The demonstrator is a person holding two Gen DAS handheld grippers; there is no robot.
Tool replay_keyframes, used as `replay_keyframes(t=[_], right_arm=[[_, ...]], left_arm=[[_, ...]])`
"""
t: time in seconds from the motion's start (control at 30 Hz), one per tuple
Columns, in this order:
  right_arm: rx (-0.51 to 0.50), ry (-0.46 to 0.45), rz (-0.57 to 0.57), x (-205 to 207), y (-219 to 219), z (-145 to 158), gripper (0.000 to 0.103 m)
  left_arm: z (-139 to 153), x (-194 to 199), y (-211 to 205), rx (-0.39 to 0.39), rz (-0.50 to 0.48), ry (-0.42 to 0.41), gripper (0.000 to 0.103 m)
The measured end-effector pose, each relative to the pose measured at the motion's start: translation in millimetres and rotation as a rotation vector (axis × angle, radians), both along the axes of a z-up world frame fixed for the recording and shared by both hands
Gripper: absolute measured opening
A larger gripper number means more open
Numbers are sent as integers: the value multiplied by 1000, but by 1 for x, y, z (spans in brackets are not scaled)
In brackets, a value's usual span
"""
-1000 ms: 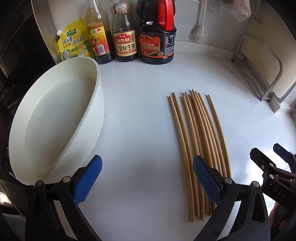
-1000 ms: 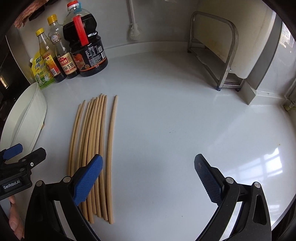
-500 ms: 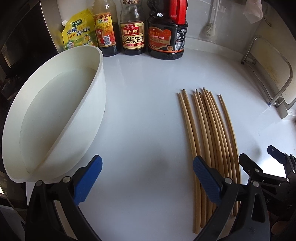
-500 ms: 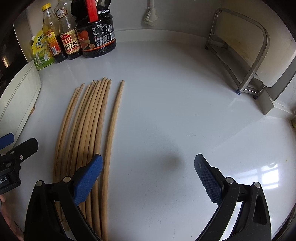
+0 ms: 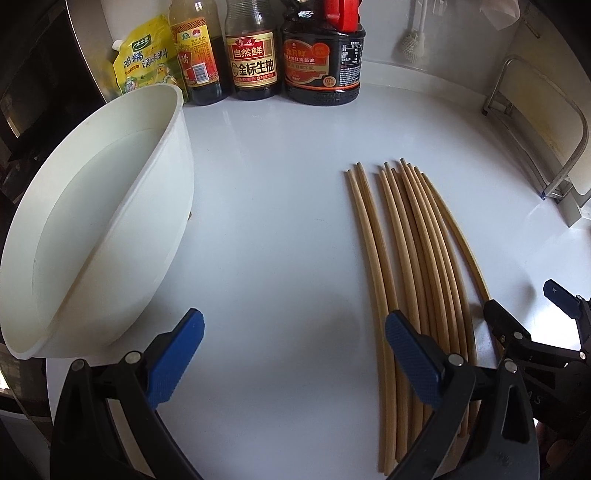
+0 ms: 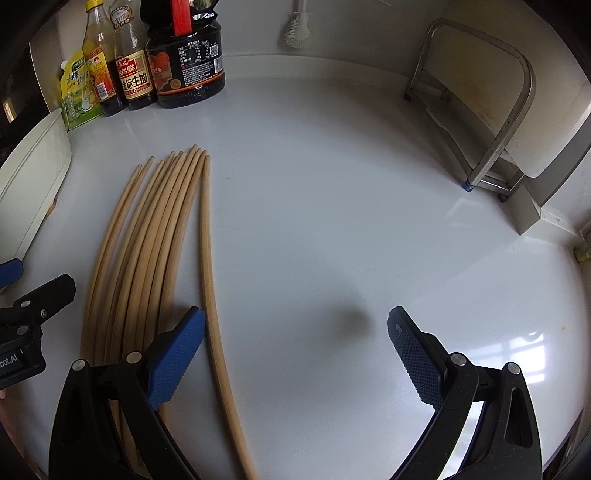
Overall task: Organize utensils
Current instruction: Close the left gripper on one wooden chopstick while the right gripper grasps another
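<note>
My left gripper [image 5: 293, 354] has its blue-padded fingers [image 5: 177, 360] spread wide with nothing between them, hanging just above the white countertop [image 5: 280, 206]; its right-hand pad sits over the near ends of the chopsticks [image 5: 410, 266], though I cannot tell whether it touches them. My right gripper [image 6: 295, 350] is likewise released, its fingers [image 6: 413, 352] wide apart and gripping nothing, and between them lies only bare counter with a soft shadow. In the right wrist view its left pad overlaps the edge of the chopstick bundle, and one stray chopstick [image 6: 210, 266] runs just beside that pad on the inner side, slightly apart from the rest. The chopsticks are a loose bundle of pale wooden sticks lying flat on the counter, roughly parallel, pointing away from me toward the back wall, fanned a little at the far tips. They lie between the two grippers, and each gripper shows at the edge of the other's view. To the left of the bundle, well apart from it, stands a white plastic tub [image 5: 110, 221], seemingly with nothing in it, its rim close to my left gripper's left pad. At the back of the counter stand a yellow seasoning pouch [image 5: 144, 62], two sauce bottles [image 5: 253, 59] and a large dark jug with a red handle [image 5: 323, 62]. Off to the right, a metal rack [image 6: 491, 110] stands against the wall, and a small white brush [image 6: 299, 29] hangs behind.
</note>
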State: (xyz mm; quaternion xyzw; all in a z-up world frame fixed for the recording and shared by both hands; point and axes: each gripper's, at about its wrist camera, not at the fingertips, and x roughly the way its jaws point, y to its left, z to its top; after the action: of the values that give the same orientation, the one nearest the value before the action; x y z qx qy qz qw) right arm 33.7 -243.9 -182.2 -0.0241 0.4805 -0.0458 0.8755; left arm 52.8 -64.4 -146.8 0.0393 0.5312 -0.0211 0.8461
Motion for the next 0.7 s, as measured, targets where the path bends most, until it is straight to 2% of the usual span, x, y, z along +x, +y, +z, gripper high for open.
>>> replay_keyframes(t=[0.47,0.7], right_arm=[[25,-6,0,0,-5,-1,94],[8,-21,9,0,-4,-1,94]], left_arm=[[-14,-1,-9,21,-13,16,97],[-19,6,-3,9,20,36,98]])
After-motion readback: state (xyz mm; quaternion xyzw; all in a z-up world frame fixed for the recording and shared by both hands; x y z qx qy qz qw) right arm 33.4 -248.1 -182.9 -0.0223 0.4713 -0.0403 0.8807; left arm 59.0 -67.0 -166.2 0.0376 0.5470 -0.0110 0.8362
